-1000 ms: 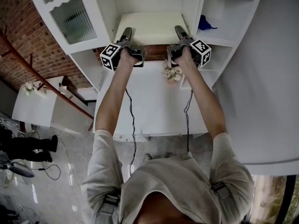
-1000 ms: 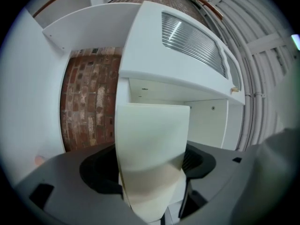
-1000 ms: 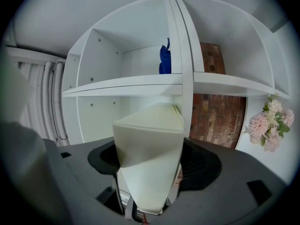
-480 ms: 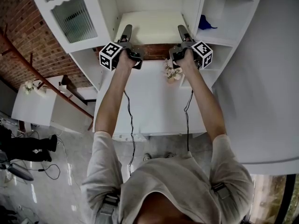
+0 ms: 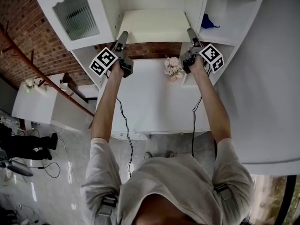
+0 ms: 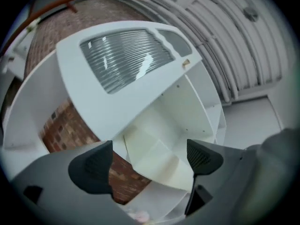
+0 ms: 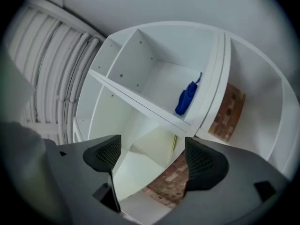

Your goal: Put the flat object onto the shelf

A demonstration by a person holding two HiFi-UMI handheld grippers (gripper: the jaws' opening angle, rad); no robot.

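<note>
The flat object is a cream board [image 5: 152, 26] lying on the middle shelf of the white cabinet [image 5: 194, 6]. My left gripper [image 5: 123, 35] is just outside the board's left front corner. Its jaws are opening and nothing is between them. My right gripper [image 5: 191, 33] stands open at the board's right front corner, also empty. In the left gripper view the board [image 6: 157, 159] shows beyond the left gripper [image 6: 147, 165]. The right gripper view shows the board's [image 7: 157, 146] yellowish edge past the right gripper [image 7: 150, 159].
A blue object [image 5: 207, 21] sits in the compartment to the right [image 7: 186, 99]. A ribbed-glass cabinet door [image 5: 77, 15] hangs open at the left. A small bunch of flowers [image 5: 173, 68] stands on the white counter [image 5: 150, 102] below the shelf. Brick wall lies behind.
Both grippers have let go of the board and spread apart, left going left and right going right. Their jaws have widened. The board stays on the shelf.
</note>
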